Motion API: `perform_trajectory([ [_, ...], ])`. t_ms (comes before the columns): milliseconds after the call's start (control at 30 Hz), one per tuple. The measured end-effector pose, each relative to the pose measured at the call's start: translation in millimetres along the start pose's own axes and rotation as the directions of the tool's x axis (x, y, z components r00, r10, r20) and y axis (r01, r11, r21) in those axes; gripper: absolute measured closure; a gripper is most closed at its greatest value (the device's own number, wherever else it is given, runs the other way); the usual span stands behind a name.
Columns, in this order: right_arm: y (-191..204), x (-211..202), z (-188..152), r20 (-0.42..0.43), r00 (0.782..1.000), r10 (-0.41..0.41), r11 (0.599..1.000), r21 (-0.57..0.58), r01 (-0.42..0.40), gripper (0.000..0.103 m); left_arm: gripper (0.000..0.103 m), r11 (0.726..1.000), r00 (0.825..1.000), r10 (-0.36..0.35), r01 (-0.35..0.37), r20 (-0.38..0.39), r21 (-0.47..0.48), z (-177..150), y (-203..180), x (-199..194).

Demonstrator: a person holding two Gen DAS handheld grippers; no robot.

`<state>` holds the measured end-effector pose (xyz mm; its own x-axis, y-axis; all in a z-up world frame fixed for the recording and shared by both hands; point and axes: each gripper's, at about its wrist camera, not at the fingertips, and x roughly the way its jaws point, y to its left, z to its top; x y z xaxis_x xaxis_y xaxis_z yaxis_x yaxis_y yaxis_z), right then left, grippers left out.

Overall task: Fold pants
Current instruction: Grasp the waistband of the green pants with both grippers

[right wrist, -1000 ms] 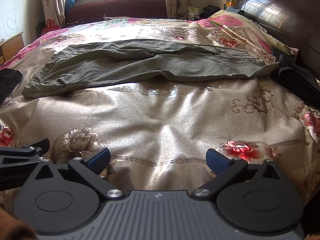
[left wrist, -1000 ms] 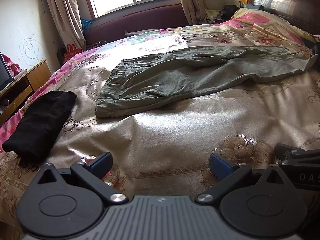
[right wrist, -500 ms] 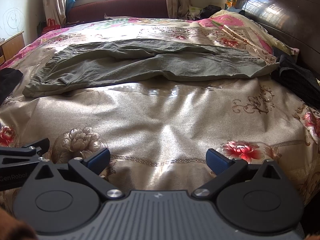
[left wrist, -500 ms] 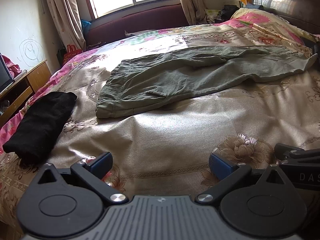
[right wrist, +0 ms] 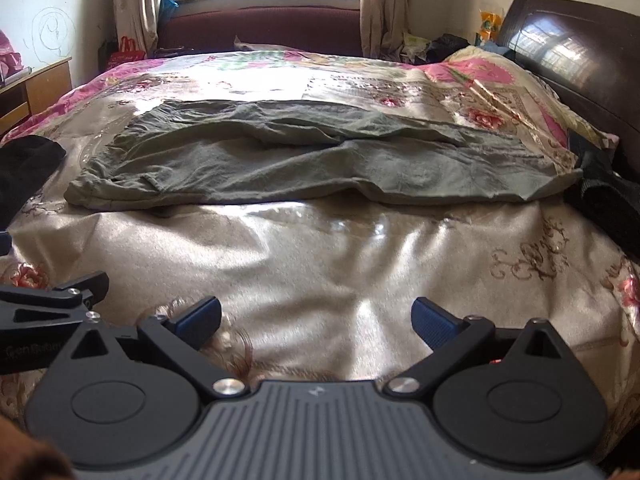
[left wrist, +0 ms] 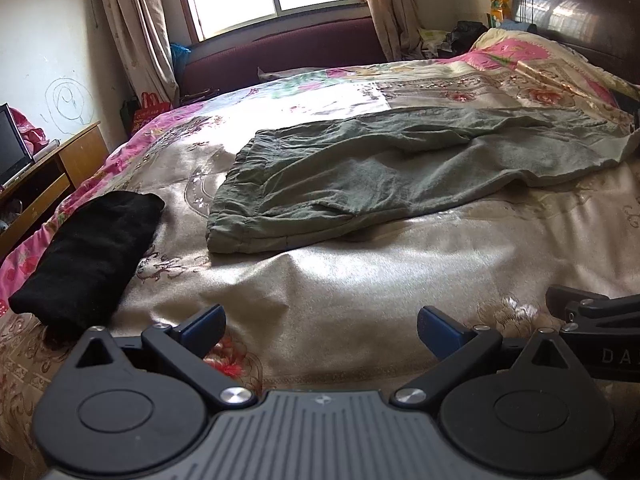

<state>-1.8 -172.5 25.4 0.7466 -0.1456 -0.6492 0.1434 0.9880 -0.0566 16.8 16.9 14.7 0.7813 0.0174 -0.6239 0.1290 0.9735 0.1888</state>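
Left wrist view: left tongs point(left wrist: 320, 326) wide, holding nothing, low over bed point(left wrist: 360, 288). Green pants point(left wrist: 380, 176) lie long across bed, well apart from tongs, waist end at left. Folded black cloth point(left wrist: 88, 256) set aside left.

Right wrist view: right tongs point(right wrist: 316, 318) wide, holding nothing. Pants point(right wrist: 312, 168) spread flat, likely ready for folding; not started yet.

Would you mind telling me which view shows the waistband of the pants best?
The left wrist view: the waistband sits near and lit, its gathered edge clear. The right wrist view shows the waistband at the pants' far left, lower and partly shadowed.
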Motion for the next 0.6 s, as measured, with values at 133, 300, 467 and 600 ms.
perform_trajectory([
  [133, 15.9, 14.9, 24.3, 0.033, 0.999, 0.043, 0.995, -0.086, -0.040, 0.003, 0.000, 0.999, 1.000, 0.020, -0.019, 0.021, -0.029, 14.1, 20.4, 15.4],
  [300, 37.2, 47.9, 54.4, 0.061, 0.993, 0.099, 0.975, -0.206, -0.085, 0.004, 0.000, 0.997, 0.997, 0.078, -0.078, 0.022, 0.000, 32.4, 48.6, 52.6],
  [467, 63.3, 89.4, 75.6, 0.032, 0.979, 0.203, 0.915, -0.362, -0.178, 0.016, 0.000, 0.991, 0.992, 0.121, -0.122, 0.023, 0.053, 51.2, 77.6, 89.8],
  [600, 84.8, 119.9, 85.9, -0.018, 0.952, 0.304, 0.846, -0.455, -0.279, 0.028, 0.000, 0.992, 0.998, 0.060, -0.056, -0.037, 0.115, 53.6, 87.0, 122.9],
])
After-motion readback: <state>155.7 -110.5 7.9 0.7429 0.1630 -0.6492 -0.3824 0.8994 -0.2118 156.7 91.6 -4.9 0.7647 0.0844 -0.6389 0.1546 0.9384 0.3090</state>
